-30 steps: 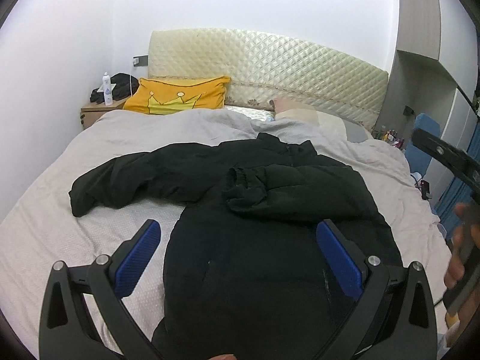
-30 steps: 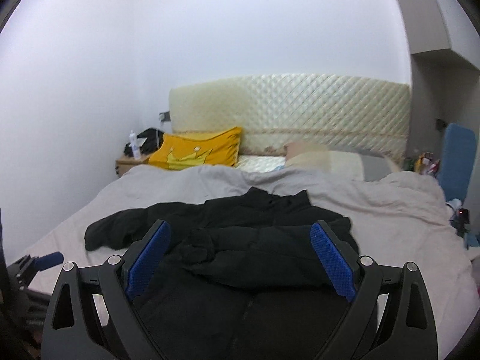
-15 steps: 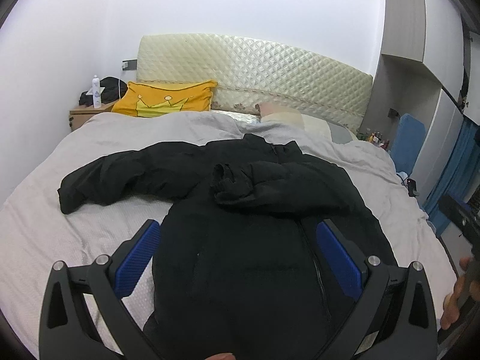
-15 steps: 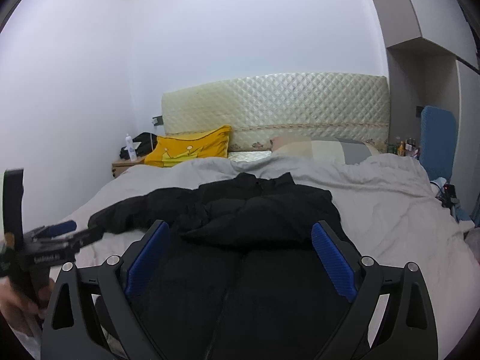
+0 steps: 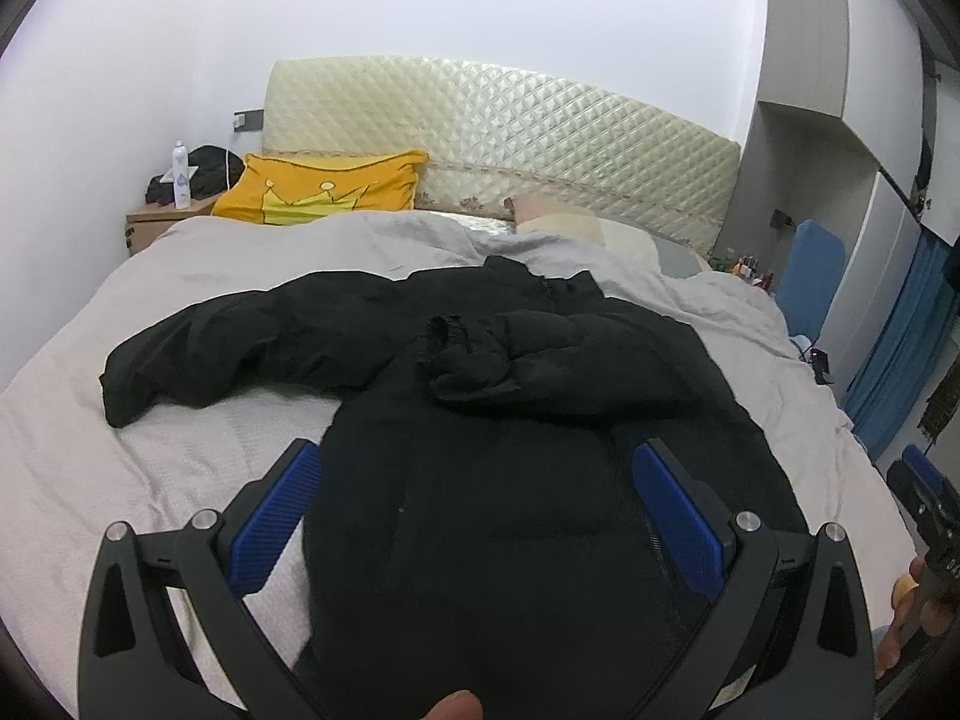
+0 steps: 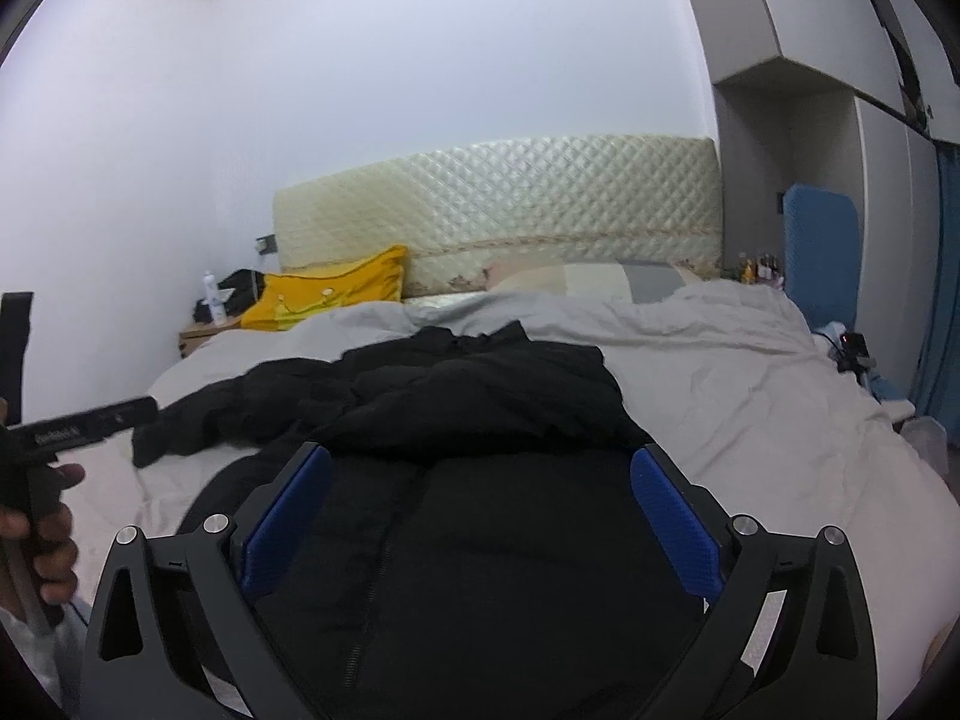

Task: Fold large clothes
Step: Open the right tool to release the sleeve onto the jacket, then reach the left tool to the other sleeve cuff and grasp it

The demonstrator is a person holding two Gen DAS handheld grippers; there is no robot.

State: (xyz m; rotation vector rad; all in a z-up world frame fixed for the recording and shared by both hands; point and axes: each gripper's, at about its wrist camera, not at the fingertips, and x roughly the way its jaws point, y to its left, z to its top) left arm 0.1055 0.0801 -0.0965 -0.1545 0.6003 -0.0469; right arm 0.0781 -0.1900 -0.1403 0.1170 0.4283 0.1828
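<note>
A large black padded jacket (image 5: 510, 480) lies front-up on the grey bed (image 5: 60, 456). One sleeve (image 5: 240, 342) stretches out to the left; the other sleeve (image 5: 558, 360) is folded across the chest. My left gripper (image 5: 477, 480) is open and empty above the jacket's lower body. The jacket also shows in the right wrist view (image 6: 480, 468), with its zip running down the middle. My right gripper (image 6: 480, 480) is open and empty above the jacket's lower half. The left gripper tool shows at the left edge of the right wrist view (image 6: 72, 426).
A yellow crown pillow (image 5: 324, 192) and a beige pillow (image 5: 564, 222) lie by the quilted headboard (image 5: 504, 126). A nightstand (image 5: 156, 222) with a bottle stands back left. A blue chair (image 5: 810, 264) and wardrobe stand on the right.
Both grippers have shifted over the jacket's lower body and stay open. The right wrist view has turned a little to the right. The jacket has not moved.
</note>
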